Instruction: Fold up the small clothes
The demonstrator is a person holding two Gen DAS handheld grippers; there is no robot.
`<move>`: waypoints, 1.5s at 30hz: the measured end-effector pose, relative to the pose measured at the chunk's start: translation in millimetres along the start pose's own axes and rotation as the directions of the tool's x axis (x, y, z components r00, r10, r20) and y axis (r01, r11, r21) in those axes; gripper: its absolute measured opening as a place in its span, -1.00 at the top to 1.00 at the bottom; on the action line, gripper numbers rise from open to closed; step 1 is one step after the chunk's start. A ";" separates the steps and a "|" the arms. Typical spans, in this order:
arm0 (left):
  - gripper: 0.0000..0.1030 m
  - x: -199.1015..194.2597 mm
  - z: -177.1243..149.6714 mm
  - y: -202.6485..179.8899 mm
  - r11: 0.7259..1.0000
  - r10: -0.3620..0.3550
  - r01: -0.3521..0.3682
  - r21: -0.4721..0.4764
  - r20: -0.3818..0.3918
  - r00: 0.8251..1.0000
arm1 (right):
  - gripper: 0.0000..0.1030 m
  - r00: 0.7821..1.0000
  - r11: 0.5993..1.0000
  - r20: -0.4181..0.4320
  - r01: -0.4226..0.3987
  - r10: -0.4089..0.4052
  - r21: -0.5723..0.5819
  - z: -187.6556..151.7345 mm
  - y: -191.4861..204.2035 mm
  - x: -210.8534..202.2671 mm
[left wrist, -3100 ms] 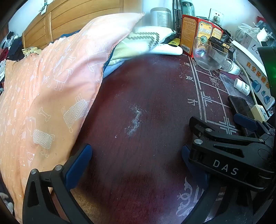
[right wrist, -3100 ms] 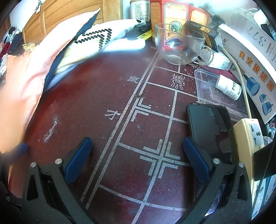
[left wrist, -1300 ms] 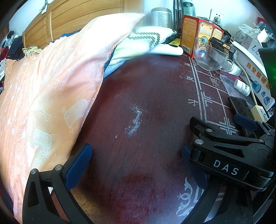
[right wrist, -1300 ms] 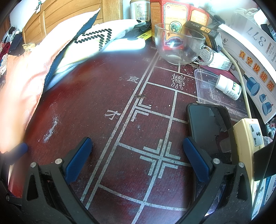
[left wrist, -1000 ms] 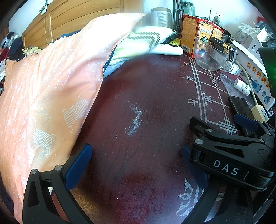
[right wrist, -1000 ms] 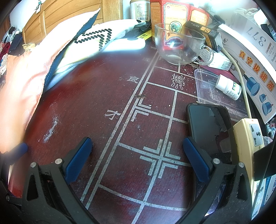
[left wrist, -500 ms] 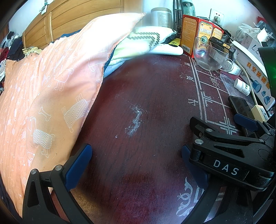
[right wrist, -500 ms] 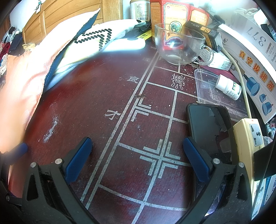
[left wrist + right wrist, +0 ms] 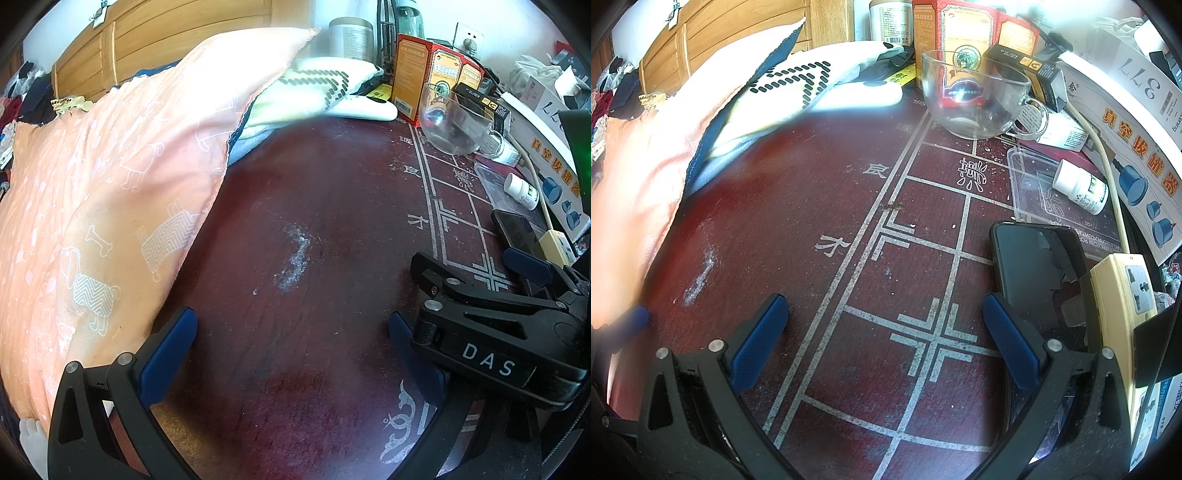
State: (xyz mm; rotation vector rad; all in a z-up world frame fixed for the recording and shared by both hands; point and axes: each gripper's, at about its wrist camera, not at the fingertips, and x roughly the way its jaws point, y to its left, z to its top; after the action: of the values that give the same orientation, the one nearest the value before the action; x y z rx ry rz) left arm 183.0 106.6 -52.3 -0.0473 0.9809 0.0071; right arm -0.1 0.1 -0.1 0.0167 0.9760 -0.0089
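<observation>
Peach-coloured cloth printed with white dogs is seen draped along the left edge of the dark red table, beside a folded chevron-patterned piece. The left gripper is held low over bare tabletop, fingers spread wide and gripping nothing. Just to its right, the right gripper is likewise spread wide and empty, with a phone lying by its right finger.

Left tongs spread wide, empty; right tongs spread wide, empty, just beside left
</observation>
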 end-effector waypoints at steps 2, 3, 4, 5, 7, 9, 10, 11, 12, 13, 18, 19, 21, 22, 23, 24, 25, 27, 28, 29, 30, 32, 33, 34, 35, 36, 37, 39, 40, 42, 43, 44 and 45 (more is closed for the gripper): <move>-1.00 0.3 0.6 0.2 1.000 0.000 0.000 0.000 0.000 1.000 | -1.00 1.000 1.000 0.000 0.000 0.000 0.000 0.0 0.0 0.0; -1.00 0.4 0.6 0.1 1.000 0.000 0.000 0.000 0.000 1.000 | -1.00 1.000 1.000 0.000 0.000 0.000 0.000 0.0 0.0 0.0; -1.00 0.2 0.7 0.8 1.000 0.001 -0.001 -0.001 0.000 1.000 | -1.00 1.000 1.000 0.000 0.000 0.000 0.000 0.0 0.0 0.0; -1.00 0.3 0.7 1.6 1.000 0.001 -0.001 -0.002 0.000 1.000 | -1.00 1.000 1.000 0.000 0.000 0.000 0.000 0.0 0.0 0.0; -1.00 0.2 0.8 2.2 1.000 0.002 -0.002 -0.003 0.000 1.000 | -1.00 1.000 1.000 0.000 0.000 0.000 0.000 0.0 0.0 0.0; -1.00 0.2 0.9 3.1 1.000 0.003 -0.003 -0.004 -0.001 1.000 | -1.00 1.000 1.000 0.000 0.000 0.000 0.000 0.0 0.0 0.0; -1.00 0.5 0.8 3.0 1.000 0.003 -0.003 -0.004 0.000 1.000 | -1.00 1.000 1.000 0.000 0.000 0.000 0.000 0.0 0.0 0.0; -1.00 0.6 0.9 2.9 1.000 0.003 -0.003 -0.004 -0.001 1.000 | -1.00 1.000 1.000 0.000 0.000 0.000 0.000 0.0 0.0 0.0; -1.00 0.7 0.9 3.0 1.000 0.003 -0.003 -0.004 -0.001 1.000 | -1.00 1.000 1.000 0.000 0.000 0.000 0.000 0.0 0.0 0.0; -1.00 0.6 0.9 3.2 1.000 0.003 -0.003 -0.004 -0.001 1.000 | -1.00 1.000 1.000 0.000 0.000 0.000 0.000 0.0 0.0 0.0; -1.00 0.3 1.1 3.2 1.000 0.003 -0.003 -0.005 -0.001 1.000 | -1.00 1.000 1.000 0.000 0.000 0.000 0.000 0.0 0.0 0.0; -1.00 0.2 1.1 3.5 1.000 0.003 -0.003 -0.006 -0.001 1.000 | -1.00 1.000 1.000 0.000 0.000 0.000 0.000 0.0 0.0 0.0; -1.00 0.4 1.3 4.3 1.000 0.004 -0.004 -0.006 -0.001 1.000 | -1.00 1.000 1.000 0.000 0.000 0.000 0.000 0.0 0.0 0.0; -1.00 0.2 1.2 4.0 1.000 0.004 -0.004 -0.006 -0.001 1.000 | -1.00 1.000 1.000 0.000 0.000 0.000 0.000 0.0 0.0 0.0; -1.00 0.2 1.2 4.0 1.000 0.004 -0.004 -0.006 -0.001 1.000 | -1.00 1.000 1.000 0.000 0.000 0.000 0.000 0.0 0.0 0.0; -1.00 0.3 1.2 4.2 1.000 0.004 -0.004 -0.006 -0.001 1.000 | -1.00 1.000 1.000 0.000 0.000 0.000 0.000 0.0 0.0 0.0; -1.00 0.3 1.1 4.0 1.000 0.004 -0.004 -0.006 -0.001 1.000 | -1.00 1.000 1.000 0.000 0.000 0.000 0.000 0.0 0.0 0.0; -1.00 0.3 1.1 4.2 1.000 0.004 -0.004 -0.006 -0.001 1.000 | -1.00 1.000 1.000 0.000 0.000 0.000 0.000 0.0 0.0 0.0; -1.00 0.3 1.1 4.0 1.000 0.004 -0.004 -0.006 -0.001 1.000 | -1.00 1.000 1.000 0.000 0.000 0.000 0.000 0.0 0.0 0.0; -1.00 0.3 1.1 4.0 1.000 0.004 -0.004 -0.006 -0.001 1.000 | -1.00 1.000 1.000 0.000 0.000 0.000 0.000 0.0 0.0 0.0; -1.00 0.3 1.1 4.2 1.000 0.004 -0.004 -0.006 -0.001 1.000 | -1.00 1.000 1.000 0.000 0.000 0.000 0.000 0.0 0.0 0.0; -1.00 0.3 1.0 3.9 1.000 0.004 -0.004 -0.006 -0.001 1.000 | -1.00 1.000 1.000 0.000 0.000 0.000 0.000 0.0 0.0 0.0; -1.00 0.3 1.1 4.1 1.000 0.004 -0.004 -0.006 -0.001 1.000 | -1.00 1.000 1.000 0.000 0.000 0.000 0.000 0.0 0.0 0.0; -1.00 0.4 1.1 4.4 1.000 0.004 -0.004 -0.006 -0.001 1.000 | -1.00 1.000 1.000 0.000 0.000 0.000 0.000 0.0 0.0 0.0; -1.00 0.4 1.1 3.9 1.000 0.004 -0.004 -0.006 -0.001 1.000 | -1.00 1.000 1.000 0.000 0.000 0.000 0.000 0.0 0.0 0.0; -1.00 0.4 1.2 4.5 1.000 0.004 -0.004 -0.006 -0.001 1.000 | -1.00 1.000 1.000 0.000 0.000 0.000 0.000 0.0 0.0 0.0; -1.00 0.4 1.2 3.9 1.000 0.004 -0.004 -0.006 -0.001 1.000 | -1.00 1.000 1.000 0.000 0.000 0.000 0.000 0.0 0.0 0.0; -1.00 0.5 1.4 4.4 1.000 0.004 -0.004 -0.006 -0.001 1.000 | -1.00 1.000 1.000 0.000 0.000 0.000 0.000 0.0 0.0 0.0; -1.00 0.5 1.4 4.2 1.000 0.004 -0.004 -0.006 -0.001 1.000 | -1.00 1.000 1.000 0.000 0.000 0.000 0.000 0.0 0.0 0.0; -1.00 0.5 1.4 4.1 1.000 0.004 -0.004 -0.005 -0.001 1.000 | -1.00 1.000 1.000 0.000 0.000 0.000 0.000 0.0 0.0 0.0; -1.00 0.4 1.4 3.9 1.000 0.004 -0.004 -0.005 -0.001 1.000 | -1.00 1.000 1.000 0.000 0.000 0.000 0.000 0.0 0.0 0.0; -1.00 0.4 1.4 3.9 1.000 0.004 -0.004 -0.005 -0.001 1.000 | -1.00 1.000 1.000 0.000 0.000 0.000 0.000 0.0 0.0 0.0; -1.00 0.5 1.5 4.1 1.000 0.004 -0.004 -0.005 -0.001 1.000 | -1.00 1.000 1.000 0.000 0.000 0.000 0.000 0.0 0.0 0.0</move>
State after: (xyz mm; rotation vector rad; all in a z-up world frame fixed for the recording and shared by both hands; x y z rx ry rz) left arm 184.4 110.8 -52.0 -0.0495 0.9821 0.0135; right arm -0.1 0.0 -0.1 0.0167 0.9761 -0.0089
